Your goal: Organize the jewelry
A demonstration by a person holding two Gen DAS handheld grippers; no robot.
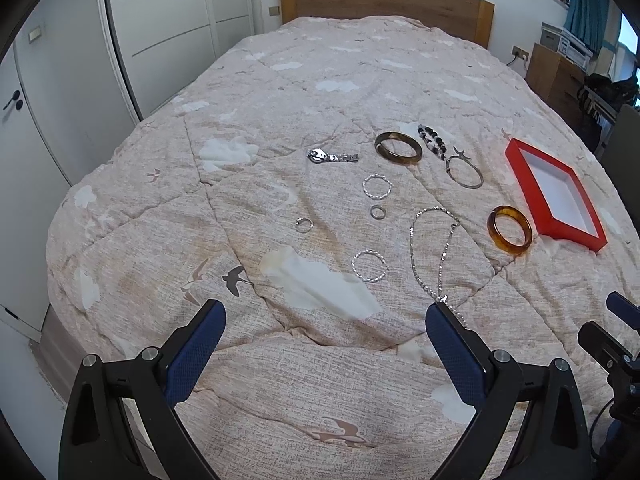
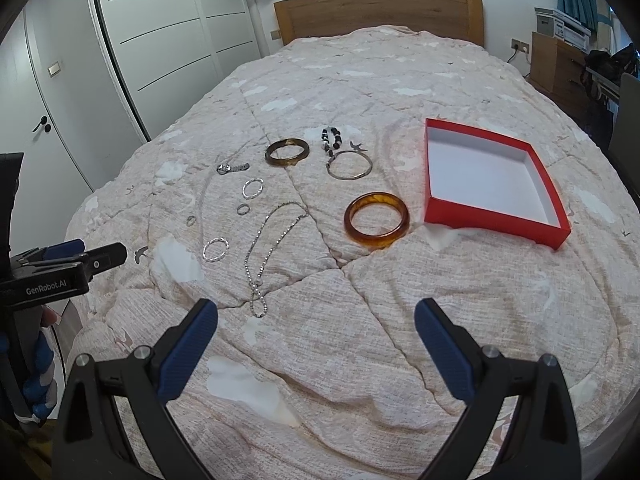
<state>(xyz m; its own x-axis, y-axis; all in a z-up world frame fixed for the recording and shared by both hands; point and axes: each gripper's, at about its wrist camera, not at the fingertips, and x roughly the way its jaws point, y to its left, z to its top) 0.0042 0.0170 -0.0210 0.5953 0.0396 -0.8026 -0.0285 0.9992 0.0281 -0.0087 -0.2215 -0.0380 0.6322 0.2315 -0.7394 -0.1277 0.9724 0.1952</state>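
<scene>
Jewelry lies spread on a beige bedspread. An empty red box (image 2: 496,216) with a white inside sits at the right; it also shows in the left wrist view (image 1: 556,220). Next to it lies an amber bangle (image 2: 376,236) (image 1: 510,244). A silver chain necklace (image 2: 264,256) (image 1: 436,264), a dark brown bangle (image 2: 287,160) (image 1: 398,156), a thin silver bangle (image 2: 350,176) (image 1: 464,182), a black-and-white bead bracelet (image 2: 332,140) (image 1: 432,140), a watch (image 1: 332,156) (image 2: 232,168) and several silver rings (image 1: 370,278) lie further left. My left gripper (image 1: 324,316) and right gripper (image 2: 316,312) are both open and empty, above the bed's near end.
A wooden headboard (image 2: 380,12) stands at the far end. White wardrobe doors (image 2: 168,32) line the left side. A wooden dresser (image 2: 560,68) and dark bags stand at the right. The left gripper's body (image 2: 60,272) shows at the left edge of the right wrist view.
</scene>
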